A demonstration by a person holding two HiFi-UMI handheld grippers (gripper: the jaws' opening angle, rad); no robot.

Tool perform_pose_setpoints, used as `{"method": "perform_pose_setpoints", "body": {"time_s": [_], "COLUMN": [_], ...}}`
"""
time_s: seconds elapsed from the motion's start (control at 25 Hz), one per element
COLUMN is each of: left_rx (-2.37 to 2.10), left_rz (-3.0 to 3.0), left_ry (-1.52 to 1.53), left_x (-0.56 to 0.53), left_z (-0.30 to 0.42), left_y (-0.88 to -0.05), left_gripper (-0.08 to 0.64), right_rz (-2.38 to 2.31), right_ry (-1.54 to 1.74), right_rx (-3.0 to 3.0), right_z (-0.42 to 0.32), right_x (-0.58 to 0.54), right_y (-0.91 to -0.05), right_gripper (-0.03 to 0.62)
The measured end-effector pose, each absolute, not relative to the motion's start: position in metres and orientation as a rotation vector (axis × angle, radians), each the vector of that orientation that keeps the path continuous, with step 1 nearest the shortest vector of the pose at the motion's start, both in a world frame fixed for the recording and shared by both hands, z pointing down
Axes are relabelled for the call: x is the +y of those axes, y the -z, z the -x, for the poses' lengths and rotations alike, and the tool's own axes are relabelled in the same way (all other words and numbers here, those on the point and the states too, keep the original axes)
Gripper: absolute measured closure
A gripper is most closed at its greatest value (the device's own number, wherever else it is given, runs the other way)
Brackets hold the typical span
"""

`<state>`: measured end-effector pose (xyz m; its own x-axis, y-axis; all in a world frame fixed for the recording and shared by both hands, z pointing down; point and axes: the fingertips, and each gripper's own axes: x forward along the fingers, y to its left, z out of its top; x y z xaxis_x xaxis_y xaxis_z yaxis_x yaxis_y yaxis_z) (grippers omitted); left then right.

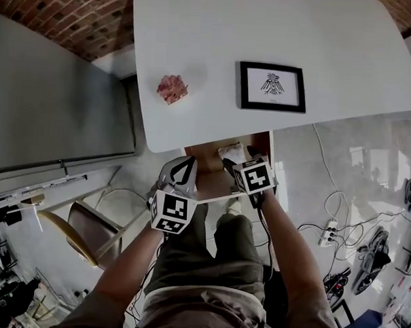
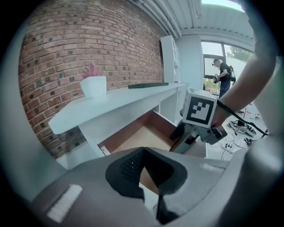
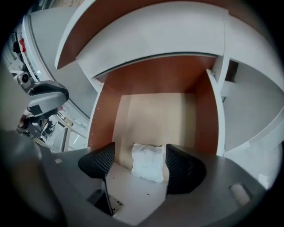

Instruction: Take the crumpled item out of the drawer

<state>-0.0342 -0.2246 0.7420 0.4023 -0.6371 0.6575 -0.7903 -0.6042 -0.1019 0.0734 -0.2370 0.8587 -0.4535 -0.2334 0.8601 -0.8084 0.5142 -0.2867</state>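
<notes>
Drawer [image 3: 155, 111] open: side walls left and right, bare floor upper centre. Crumpled item [image 3: 148, 163] lower centre, long axis roughly up-frame, ungripped between wide-spread jaws of right gripper [image 3: 140, 154]. Left gripper [image 2: 143, 151] tips together, empty.

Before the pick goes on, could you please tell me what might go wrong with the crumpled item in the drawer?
The crumpled item sits off-centre between the right gripper's open jaws, so closing may nudge it aside. It lies flat on the drawer floor; the tips might strike wood first.
</notes>
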Motion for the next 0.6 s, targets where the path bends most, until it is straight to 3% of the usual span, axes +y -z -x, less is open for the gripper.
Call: {"method": "perform_pose_setpoints", "body": {"time_s": [0.6], "left_rx": [-1.274], "left_rz": [-2.415], "left_ry": [-1.01], "left_x": [-0.226], "left_z": [0.053], "left_y": [-0.775], "left_gripper": [0.56], "right_rz": [-0.712], "right_ry": [-0.855], "right_rx": [-1.773], "right_z": [-0.081], "right_x": [-0.245], "right_y": [-0.944], "right_gripper": [0.214]}}
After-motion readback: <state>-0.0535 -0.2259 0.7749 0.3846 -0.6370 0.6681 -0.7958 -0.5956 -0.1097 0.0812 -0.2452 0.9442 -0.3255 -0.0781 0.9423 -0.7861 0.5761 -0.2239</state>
